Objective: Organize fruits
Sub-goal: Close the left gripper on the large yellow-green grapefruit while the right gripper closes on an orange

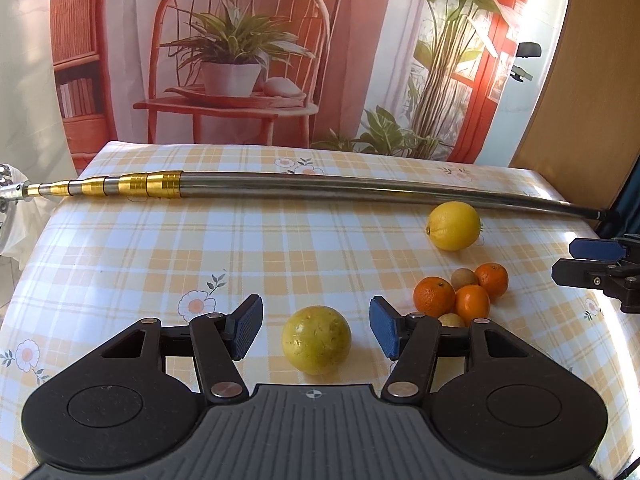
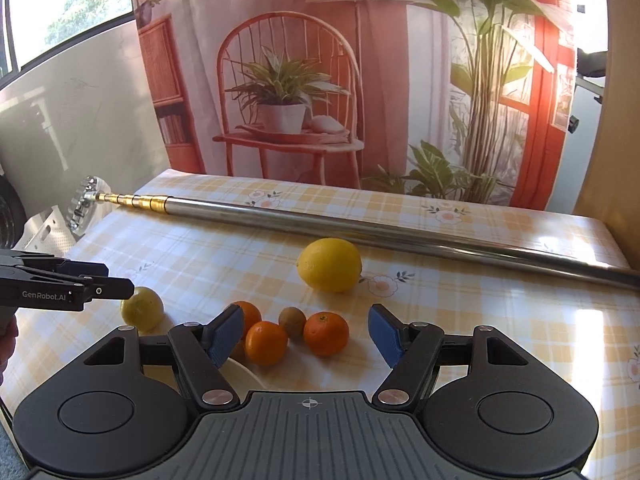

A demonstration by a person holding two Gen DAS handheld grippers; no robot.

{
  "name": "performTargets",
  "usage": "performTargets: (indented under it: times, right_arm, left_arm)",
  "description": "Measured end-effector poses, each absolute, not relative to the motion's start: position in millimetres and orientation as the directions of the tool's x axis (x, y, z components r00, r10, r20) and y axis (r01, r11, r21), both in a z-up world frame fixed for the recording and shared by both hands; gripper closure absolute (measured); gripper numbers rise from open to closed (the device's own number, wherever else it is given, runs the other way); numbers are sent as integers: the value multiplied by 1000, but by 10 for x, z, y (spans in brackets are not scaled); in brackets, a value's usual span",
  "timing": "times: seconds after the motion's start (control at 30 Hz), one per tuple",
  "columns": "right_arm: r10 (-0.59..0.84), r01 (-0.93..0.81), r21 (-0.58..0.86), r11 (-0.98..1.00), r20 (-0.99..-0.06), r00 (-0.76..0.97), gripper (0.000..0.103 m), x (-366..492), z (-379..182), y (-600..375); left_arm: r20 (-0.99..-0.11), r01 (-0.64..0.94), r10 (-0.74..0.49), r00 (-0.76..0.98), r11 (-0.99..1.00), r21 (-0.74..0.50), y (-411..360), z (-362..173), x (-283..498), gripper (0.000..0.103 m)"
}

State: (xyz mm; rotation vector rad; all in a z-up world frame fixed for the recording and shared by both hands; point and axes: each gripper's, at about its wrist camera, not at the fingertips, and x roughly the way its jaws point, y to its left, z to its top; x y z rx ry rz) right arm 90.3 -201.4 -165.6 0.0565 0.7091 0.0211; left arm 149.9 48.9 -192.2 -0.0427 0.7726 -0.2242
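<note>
Right now the left gripper [image 1: 316, 330] hangs with fingers wide either side of a yellow-green fruit [image 1: 317, 340] on the tabletop [image 1: 160, 248] — not touching; the right gripper [image 2: 306, 334], equally wide, faces three oranges [image 2: 266, 343] and, perhaps, a kiwi [image 2: 292, 322] — the lemon [image 2: 329, 265] beyond.

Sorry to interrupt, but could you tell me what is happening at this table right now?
A person is sorting fruit with two handheld claws on a yellow checked tablecloth. The left claw is open around a speckled yellow-green round fruit, its pads not yet touching it. The right claw is open and empty above a cluster of three small orange tangerines and brown kiwis. A large yellow lemon lies apart, near a long telescopic metal pole.
</note>
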Motion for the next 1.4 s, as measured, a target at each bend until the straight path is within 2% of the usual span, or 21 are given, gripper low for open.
performTargets:
  times: [0.47, 0.57, 0.6, 0.93, 1.03, 1.4]
  right_arm:
    - [73, -5, 101, 995, -683, 727, 38, 1090, -1914, -2174]
    - [79, -7, 106, 994, -694, 716, 39, 1123, -1948, -2179]
    - [80, -13, 102, 995, -698, 712, 39, 1127, -1955, -2169]
    - [49, -19, 49, 999, -727, 685, 39, 1210, -2021, -2173]
    - [39, -15, 40, 999, -733, 679, 48, 1244, -2056, -2197]
    - [55, -7, 67, 998, -743, 667, 59, 1409, -2155, -2214]
  left_arm:
    - [-737, 212, -216, 640, 972, -102, 383, -2222, 1675, 41]
    - [-738, 214, -214, 640, 972, -96, 362, -2239, 1674, 47]
    - [-732, 214, -202, 650, 974, -79, 351, -2232, 1661, 54]
    - [-717, 239, -220, 662, 968, -76, 367, -2194, 1577, 54]
    - [-708, 242, -230, 668, 966, -85, 372, -2143, 1535, 54]
    - [-673, 285, -283, 683, 952, -111, 274, -1961, 1316, 54]
